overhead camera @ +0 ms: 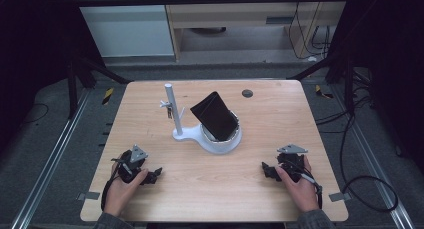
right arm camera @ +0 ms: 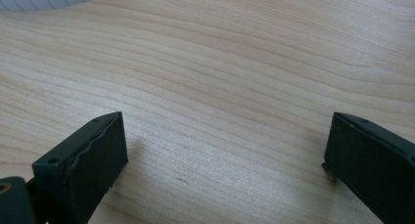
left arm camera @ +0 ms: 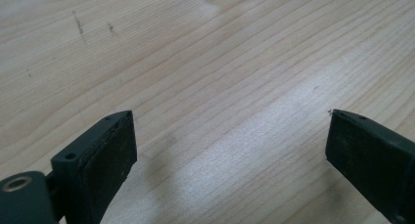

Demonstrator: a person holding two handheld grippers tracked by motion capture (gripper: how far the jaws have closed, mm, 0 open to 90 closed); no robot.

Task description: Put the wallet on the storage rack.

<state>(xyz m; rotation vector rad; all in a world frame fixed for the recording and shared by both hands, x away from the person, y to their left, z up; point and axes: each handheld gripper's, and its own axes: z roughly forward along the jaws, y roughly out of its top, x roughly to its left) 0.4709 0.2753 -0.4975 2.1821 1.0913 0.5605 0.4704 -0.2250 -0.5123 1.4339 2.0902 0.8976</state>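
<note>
A black folded wallet-like case (overhead camera: 215,115) leans tilted in a white round holder (overhead camera: 222,140) at the table's middle. A white upright post (overhead camera: 170,105) with a small clip rises from the same white base, just left of the holder. My left gripper (overhead camera: 156,174) rests on the wood near the front left, held by a hand, pointing right. Its jaws stand wide apart over bare wood (left arm camera: 230,131). My right gripper (overhead camera: 266,170) rests near the front right, pointing left. It is open too, with nothing between its fingers (right arm camera: 227,141).
A wooden table (overhead camera: 150,199) with rounded corners carries a small dark round grommet (overhead camera: 247,93) near its far edge. Black frame bars and cables surround the table on the floor. Bare wood lies between the two grippers.
</note>
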